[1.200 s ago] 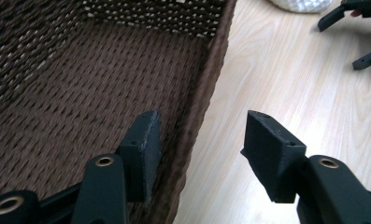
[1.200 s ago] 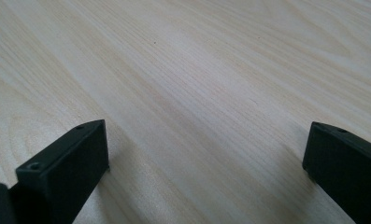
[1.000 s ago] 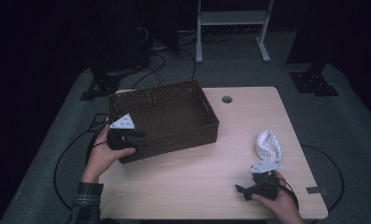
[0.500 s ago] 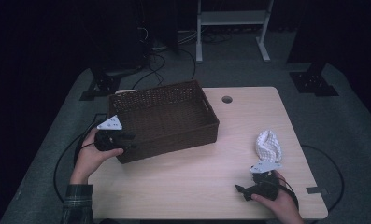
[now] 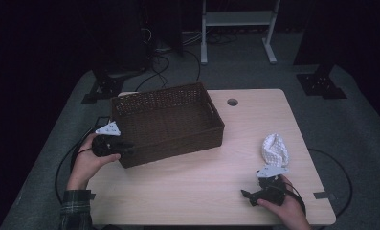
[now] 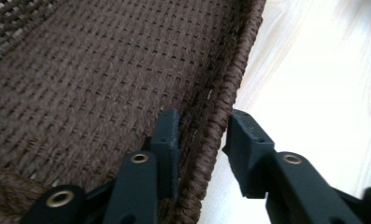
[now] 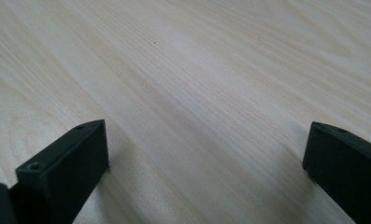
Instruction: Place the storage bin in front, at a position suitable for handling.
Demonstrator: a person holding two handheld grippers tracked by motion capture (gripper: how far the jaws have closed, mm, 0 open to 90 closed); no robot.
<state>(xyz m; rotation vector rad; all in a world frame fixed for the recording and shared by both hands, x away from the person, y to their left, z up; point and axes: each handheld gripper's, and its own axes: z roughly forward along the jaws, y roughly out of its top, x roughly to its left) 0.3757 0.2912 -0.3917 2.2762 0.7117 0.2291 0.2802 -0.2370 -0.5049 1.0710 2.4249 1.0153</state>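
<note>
A dark brown wicker basket [image 5: 168,122] stands on the left half of the wooden table [image 5: 192,182]. At its near left corner my left gripper [image 5: 127,148] straddles the rim [image 6: 220,107]: one jaw inside against the wall, the other outside with a thin gap. Its jaws have just been closing and are open around the rim. My right gripper [image 5: 248,195] rests low at the front right with its jaws wide open over bare wood [image 7: 206,163]. A white netted cloth [image 5: 275,148] lies just behind it.
The basket looks empty inside. A round cable hole [image 5: 232,102] sits in the table behind the basket. Black cables [image 5: 72,158] loop on the floor at the left, and a white shelf frame [image 5: 235,28] stands beyond the table.
My left hand has slid left along the basket's front to its near left corner. The basket, the cloth and the right gripper have not moved.
</note>
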